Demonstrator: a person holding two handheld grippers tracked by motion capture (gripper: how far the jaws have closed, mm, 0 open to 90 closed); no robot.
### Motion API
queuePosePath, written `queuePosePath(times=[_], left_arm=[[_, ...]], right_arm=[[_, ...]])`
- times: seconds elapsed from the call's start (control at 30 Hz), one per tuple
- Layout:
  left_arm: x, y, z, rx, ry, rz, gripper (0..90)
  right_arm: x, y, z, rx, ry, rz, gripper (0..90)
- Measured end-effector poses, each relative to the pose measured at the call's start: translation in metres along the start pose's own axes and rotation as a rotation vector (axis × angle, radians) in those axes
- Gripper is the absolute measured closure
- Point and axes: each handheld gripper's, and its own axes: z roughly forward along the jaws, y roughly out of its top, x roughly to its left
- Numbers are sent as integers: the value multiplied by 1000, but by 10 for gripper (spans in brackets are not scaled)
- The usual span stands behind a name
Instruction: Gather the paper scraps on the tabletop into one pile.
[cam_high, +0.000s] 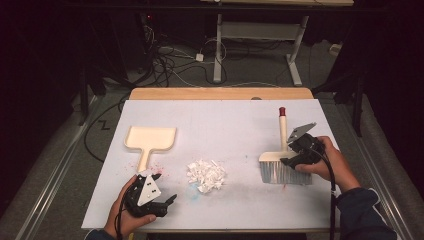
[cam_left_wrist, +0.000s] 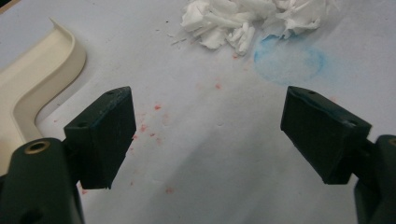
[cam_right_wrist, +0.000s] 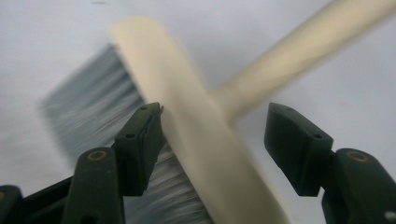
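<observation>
A cream hand brush (cam_high: 283, 167) with grey bristles and a red-tipped handle lies at the table's right. My right gripper (cam_high: 294, 160) hovers right over its head, open. In the right gripper view the blurred brush head (cam_right_wrist: 187, 116) passes between the jaws of the right gripper (cam_right_wrist: 215, 140), close to the left jaw and apart from the right one. A cream dustpan (cam_high: 150, 138) lies at the left, and a heap of white paper scraps (cam_high: 206, 175) lies mid-table. My left gripper (cam_high: 162, 192) is open low over the front left, empty (cam_left_wrist: 205, 130), with the dustpan (cam_left_wrist: 32, 88) and the scraps (cam_left_wrist: 247, 21) ahead.
A white sheet covers the table (cam_high: 225, 125), with a wooden edge at the back. Red specks and a faint blue ring (cam_left_wrist: 289, 60) mark the sheet near the scraps. Beyond the table are a desk frame and floor cables.
</observation>
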Motion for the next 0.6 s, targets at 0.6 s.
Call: queuePosePath(times=[0.6], left_arm=[[0, 1, -1, 5, 16, 9, 172]], right_arm=[[28, -33, -47, -480, -168, 148, 277]])
